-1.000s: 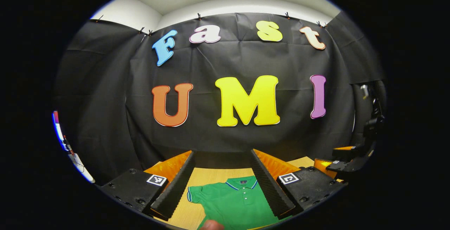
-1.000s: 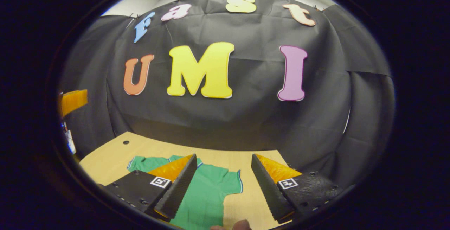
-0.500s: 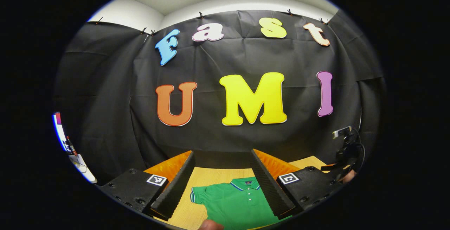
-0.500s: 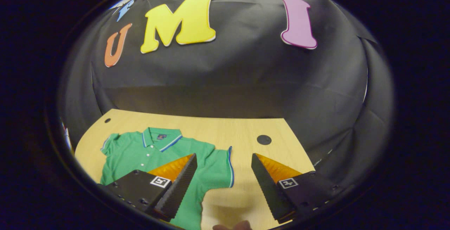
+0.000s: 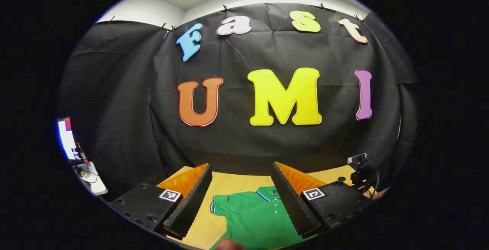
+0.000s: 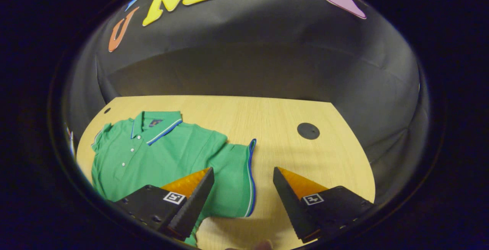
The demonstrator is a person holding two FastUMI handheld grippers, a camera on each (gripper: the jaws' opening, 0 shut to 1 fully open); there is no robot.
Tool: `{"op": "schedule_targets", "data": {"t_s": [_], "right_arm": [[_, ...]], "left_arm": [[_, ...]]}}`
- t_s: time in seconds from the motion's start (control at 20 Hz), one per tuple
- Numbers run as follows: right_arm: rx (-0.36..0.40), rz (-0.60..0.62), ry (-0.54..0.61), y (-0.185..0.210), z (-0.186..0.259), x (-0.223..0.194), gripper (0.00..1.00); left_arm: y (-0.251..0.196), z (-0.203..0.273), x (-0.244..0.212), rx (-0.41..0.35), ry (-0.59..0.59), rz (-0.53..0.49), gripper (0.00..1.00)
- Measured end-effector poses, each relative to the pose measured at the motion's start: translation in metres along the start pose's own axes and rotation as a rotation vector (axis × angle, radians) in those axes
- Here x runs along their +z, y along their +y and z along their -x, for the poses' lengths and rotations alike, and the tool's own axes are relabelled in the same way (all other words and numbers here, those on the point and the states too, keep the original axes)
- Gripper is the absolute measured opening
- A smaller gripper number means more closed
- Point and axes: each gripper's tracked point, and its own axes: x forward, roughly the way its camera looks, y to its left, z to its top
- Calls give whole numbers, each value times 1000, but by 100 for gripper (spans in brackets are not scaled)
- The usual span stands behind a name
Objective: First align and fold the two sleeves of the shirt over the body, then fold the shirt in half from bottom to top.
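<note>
Shirt [image 6: 164, 158], green with striped collar, lies flat and unfolded on bench [image 6: 305, 158], both sleeves spread out. Right tool [image 6: 243, 194] spread wide, nothing between its fingers, poised over the sleeve edge [image 6: 250, 177]. Left tool [image 5: 241, 194] likewise wide and empty above shirt [image 5: 256, 215].

a recording booth: black cloth wall [image 6: 244, 66] behind a pale wooden table [image 6: 290, 112]

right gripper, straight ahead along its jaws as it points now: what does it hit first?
Likely the green polo shirt's sleeve: its striped cuff edge lies between the open jaws of the right gripper, with bare wooden table beside it. Depth is unclear, so it could land on the table just past the cuff.
</note>
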Motion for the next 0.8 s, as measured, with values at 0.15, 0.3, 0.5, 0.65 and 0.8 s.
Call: {"op": "schedule_targets", "data": {"t_s": [0.15,0.3,0.5,0.65,0.8], "right_arm": [[8,3,17,1,-14,1,94],[9,-33,70,2,-25,-11,80],[11,-65,79,2,-25,-14,48],[16,-79,83,3,-19,-11,22],[22,-95,74,3,-24,-12,0]], "left_arm": [[4,-1,-9,24,29,8,100],[6,-1,-15,34,46,-5,100],[2,-3,-18,31,53,-4,100],[-5,-4,-24,18,75,12,100],[-7,-1,-22,12,67,-5,100]]}}
